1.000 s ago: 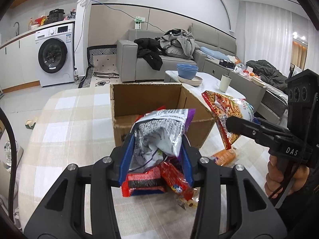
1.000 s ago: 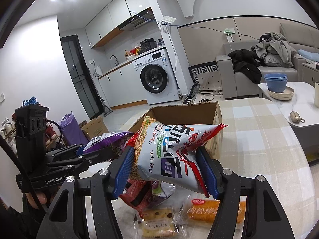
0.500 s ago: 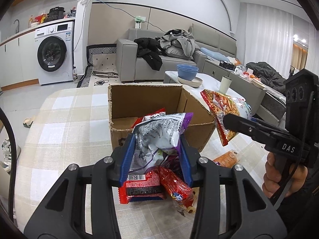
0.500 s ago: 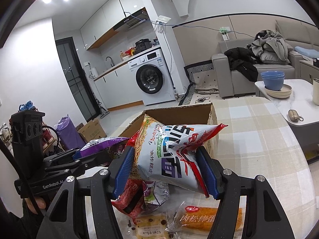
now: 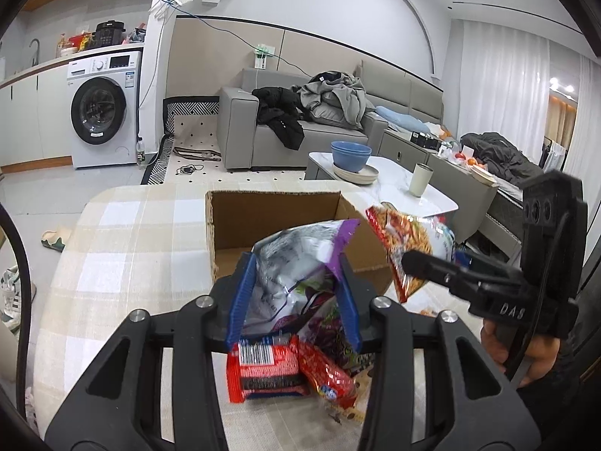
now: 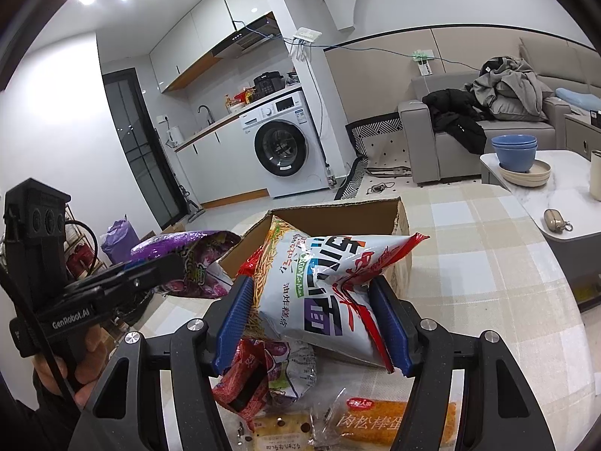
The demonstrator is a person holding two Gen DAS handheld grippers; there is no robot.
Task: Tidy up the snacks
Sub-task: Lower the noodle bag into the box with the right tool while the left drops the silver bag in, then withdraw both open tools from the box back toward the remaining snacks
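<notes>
My left gripper (image 5: pixel 295 295) is shut on a purple and silver snack bag (image 5: pixel 296 259) and holds it above the table, just short of the open cardboard box (image 5: pixel 274 210). My right gripper (image 6: pixel 311 319) is shut on a white, red and blue noodle-snack bag (image 6: pixel 323 282) and holds it at the box's (image 6: pixel 338 210) near edge. The right gripper (image 5: pixel 432 267) with its bag (image 5: pixel 409 240) shows at the right of the left wrist view. The left gripper (image 6: pixel 165 267) with the purple bag (image 6: pixel 191 259) shows at the left of the right wrist view.
Loose snacks lie on the checked tablecloth (image 5: pixel 124 248) below the grippers: red packets (image 5: pixel 270 368), a purple and silver bag (image 6: pixel 289 368), an orange bar pack (image 6: pixel 390 421) and a cake pack (image 6: pixel 281 432). A side table (image 6: pixel 559 188) with blue bowls stands at the right.
Both grippers have risen a little and moved closer to the box with their bags. The box looks larger and its inside shows more in the left wrist view.
</notes>
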